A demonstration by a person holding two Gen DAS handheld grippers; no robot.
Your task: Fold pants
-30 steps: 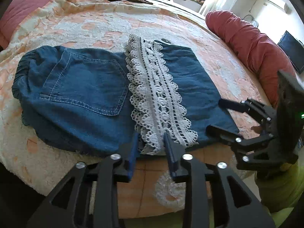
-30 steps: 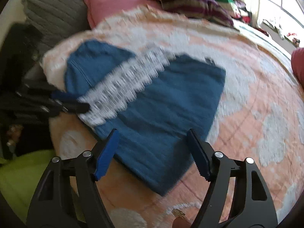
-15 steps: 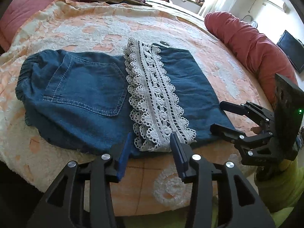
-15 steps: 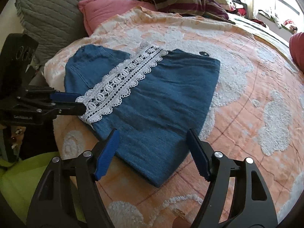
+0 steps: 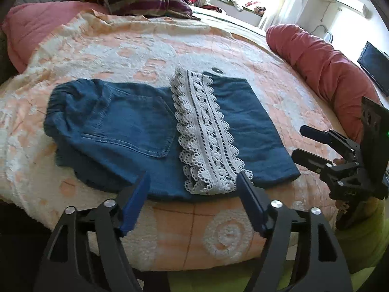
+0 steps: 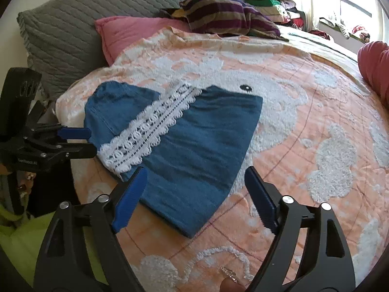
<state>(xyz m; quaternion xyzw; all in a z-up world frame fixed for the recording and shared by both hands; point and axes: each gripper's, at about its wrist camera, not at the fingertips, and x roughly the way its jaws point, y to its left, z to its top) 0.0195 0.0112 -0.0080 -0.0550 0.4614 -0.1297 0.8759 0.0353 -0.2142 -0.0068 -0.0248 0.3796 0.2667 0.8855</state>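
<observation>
The folded blue denim pants with a white lace trim band (image 5: 167, 136) lie flat on the bed, near its front edge, on a peach quilted bedspread with fluffy white patches (image 5: 150, 48). A back pocket with pale stitching faces up on one half; the lace band runs across the middle, and the plain denim half lies on the other side of it. In the right wrist view the same pants (image 6: 194, 146) lie with one corner pointing toward the camera.

The left gripper (image 5: 194, 189) hovers just above the near edge of the pants, by the end of the lace band. Its jaws have just been opening and now stand wide apart, with nothing between the pads. The right gripper (image 6: 194, 182) hangs over the plain denim corner. Its jaws have also just been opening and stand wide, pressing on nothing. Each gripper shows in the other's view, off to the side of the pants and apart from the cloth.

Farther out, a pink pillow (image 6: 131, 34) and a grey quilted pillow (image 6: 73, 24) sit at the head of the bed, with a striped purple and olive cushion (image 6: 226, 14) beside them. A long red bolster (image 5: 321, 65) lies along the far side.
</observation>
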